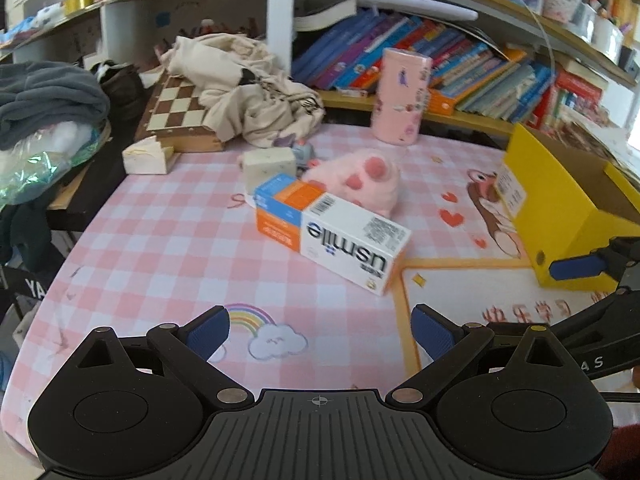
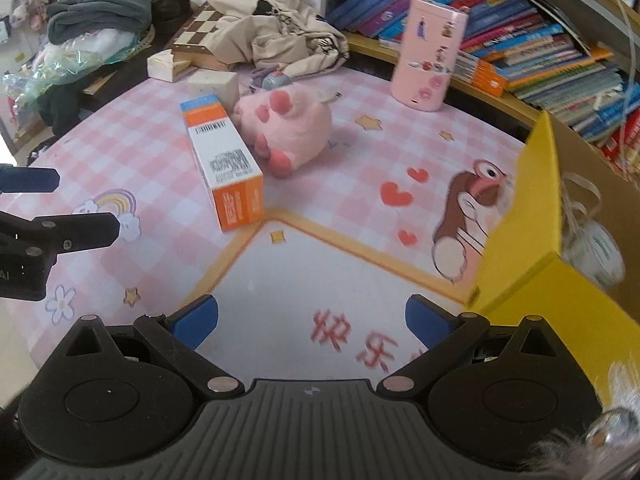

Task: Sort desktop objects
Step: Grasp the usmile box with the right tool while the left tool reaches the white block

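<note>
Sorting looks barely begun. The yellow box [image 2: 520, 216] holds one small wrapped thing (hard to identify). Left of the box, on the pink tabletop [image 1: 160, 240], lie the toothpaste carton [image 1: 336, 232] and, just behind it, the plush paw [image 1: 360, 180]; the pink canister [image 1: 400, 96] stands farther back. Left tongs [image 1: 320, 332] and right tongs [image 2: 312, 320] both gape, released and grasping nothing.

Carton [image 1: 340, 232], white, orange and blue: showing "usmile" in dark letters plus barcodes. Desk mat [image 2: 320, 280]: bearing red Chinese characters, blurred, unreadable. Book spines [image 1: 460, 68]: titles too small to read.
</note>
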Demonstrator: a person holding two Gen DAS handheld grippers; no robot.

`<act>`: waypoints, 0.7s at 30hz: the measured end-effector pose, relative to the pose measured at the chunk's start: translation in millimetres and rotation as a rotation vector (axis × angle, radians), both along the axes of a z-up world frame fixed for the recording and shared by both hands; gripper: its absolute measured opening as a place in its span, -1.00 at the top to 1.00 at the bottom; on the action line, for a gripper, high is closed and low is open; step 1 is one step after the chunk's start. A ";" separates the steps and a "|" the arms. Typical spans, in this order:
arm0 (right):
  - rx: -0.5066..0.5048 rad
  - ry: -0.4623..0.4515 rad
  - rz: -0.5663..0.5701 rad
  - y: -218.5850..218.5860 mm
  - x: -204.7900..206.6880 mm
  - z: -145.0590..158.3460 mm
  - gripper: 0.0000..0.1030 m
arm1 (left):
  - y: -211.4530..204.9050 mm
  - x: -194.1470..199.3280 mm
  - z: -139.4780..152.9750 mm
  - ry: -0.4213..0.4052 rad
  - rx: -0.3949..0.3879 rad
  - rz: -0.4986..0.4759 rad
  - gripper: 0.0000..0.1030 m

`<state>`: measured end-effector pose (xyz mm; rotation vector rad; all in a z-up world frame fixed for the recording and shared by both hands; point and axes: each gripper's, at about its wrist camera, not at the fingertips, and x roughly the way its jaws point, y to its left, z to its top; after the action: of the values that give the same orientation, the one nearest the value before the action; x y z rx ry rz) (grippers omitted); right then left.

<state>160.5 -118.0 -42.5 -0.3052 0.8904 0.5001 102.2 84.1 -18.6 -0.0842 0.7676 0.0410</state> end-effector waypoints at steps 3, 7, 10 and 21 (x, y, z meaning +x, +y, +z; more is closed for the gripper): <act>0.016 0.003 0.024 10.3 11.5 -0.6 -0.96 | 7.3 7.5 1.0 -0.006 -0.005 0.035 -0.92; 0.045 0.011 0.082 27.6 26.8 -2.4 -0.94 | 19.4 17.6 0.2 -0.004 -0.013 0.084 -0.92; 0.046 -0.003 0.150 46.5 38.7 -4.8 -0.91 | 26.4 24.1 1.2 -0.007 -0.013 0.113 -0.92; 0.026 0.001 0.288 106.8 80.7 -21.8 -0.16 | 46.3 42.5 5.2 -0.022 -0.005 0.184 -0.92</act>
<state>241.2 -11.2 -64.2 -0.4118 0.8443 0.7776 144.7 130.4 -13.3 -0.1601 0.7361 0.2126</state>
